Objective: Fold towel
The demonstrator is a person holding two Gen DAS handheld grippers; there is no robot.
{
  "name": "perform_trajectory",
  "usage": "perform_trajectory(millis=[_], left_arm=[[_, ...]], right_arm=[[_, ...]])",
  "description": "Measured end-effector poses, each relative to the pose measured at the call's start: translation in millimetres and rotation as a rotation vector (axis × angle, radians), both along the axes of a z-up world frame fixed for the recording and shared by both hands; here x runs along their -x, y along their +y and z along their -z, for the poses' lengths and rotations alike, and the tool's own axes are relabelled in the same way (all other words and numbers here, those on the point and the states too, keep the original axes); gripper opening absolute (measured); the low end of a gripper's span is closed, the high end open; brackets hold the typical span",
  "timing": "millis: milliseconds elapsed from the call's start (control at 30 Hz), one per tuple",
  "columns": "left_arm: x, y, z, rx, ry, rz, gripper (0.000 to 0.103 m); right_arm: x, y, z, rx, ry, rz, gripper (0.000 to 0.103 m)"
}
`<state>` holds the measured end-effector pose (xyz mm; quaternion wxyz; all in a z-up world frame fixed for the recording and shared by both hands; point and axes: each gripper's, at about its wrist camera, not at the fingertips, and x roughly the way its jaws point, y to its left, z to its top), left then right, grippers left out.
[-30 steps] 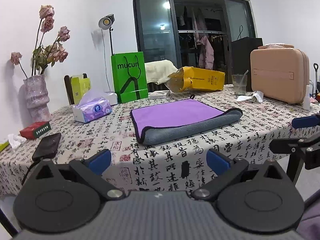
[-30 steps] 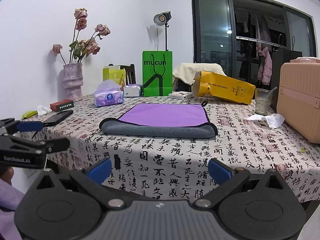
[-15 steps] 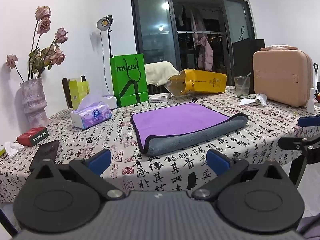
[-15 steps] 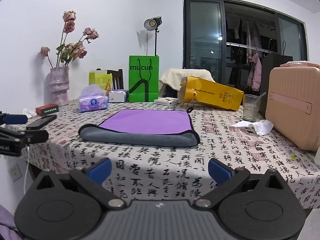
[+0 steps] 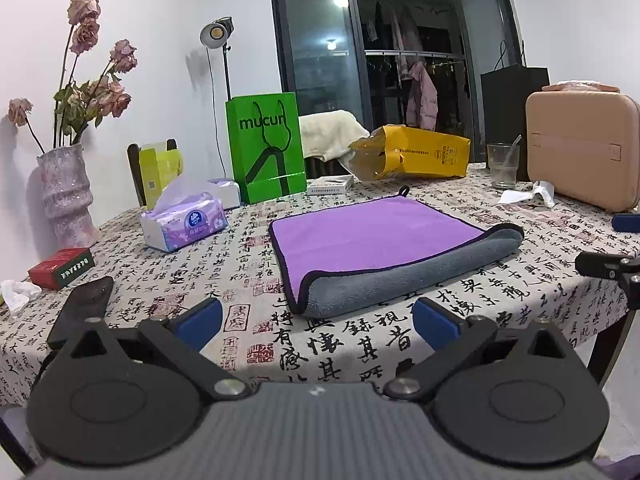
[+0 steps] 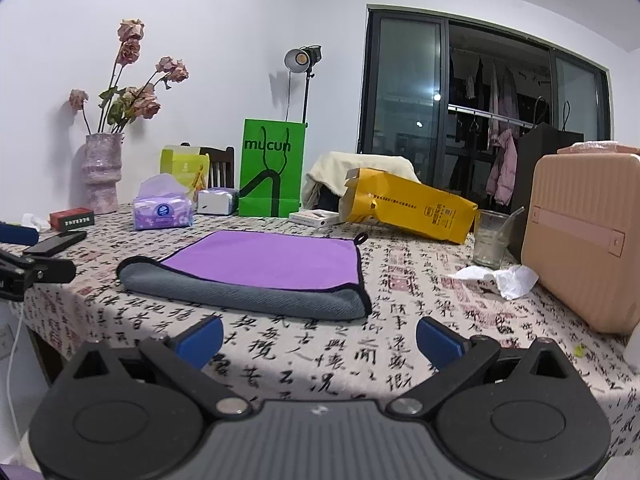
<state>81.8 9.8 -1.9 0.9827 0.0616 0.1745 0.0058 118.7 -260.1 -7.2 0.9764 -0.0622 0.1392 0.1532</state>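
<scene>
left wrist view: the left hand-held gripper [image 5: 316, 322] hangs released before the table [image 5: 240, 264]. the right hand-held gripper [image 6: 319, 338] is released too. the towel [image 5: 384, 248] lies folded.

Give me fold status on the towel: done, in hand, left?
Done: the purple towel lies folded once on the table, grey underside rolled along the near fold. In hand: nothing; the left gripper and right gripper are both open, short of the cloth. Left: probably a second fold, if one is wanted.
</scene>
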Motion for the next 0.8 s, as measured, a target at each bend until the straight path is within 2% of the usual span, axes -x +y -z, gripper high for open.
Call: perform_trajectory(millis=[200,400,633,733,800], left_arm=[[-22.0,-1.5,5.3,0.005,0.021,0.01,0.103],[-47.6,-3.4,9.5,0.012,0.036,0.023,0.103],[-74.6,2.1,13.4,0.017,0.045,0.014,0.103],[-88.0,5.7,18.9,0.006,0.057,0.01,0.095],[-96.6,8.2,22.0,0.008,0.074,0.011,0.08]], right_arm=[[-19.6,-5.5,4.3,0.016,-0.028,0.006,0.103],[-47.1,-12.4,11.4,0.012,-0.009,0.015,0.101],[-80.3,-13.2,17.1,0.029,0.015,-0.009,0.092],[-95.8,-11.0,17.9,0.031,0.023,-0.026,0.089],[-106.0,-9.1,18.1,0.034,0.029,-0.037,0.084]])
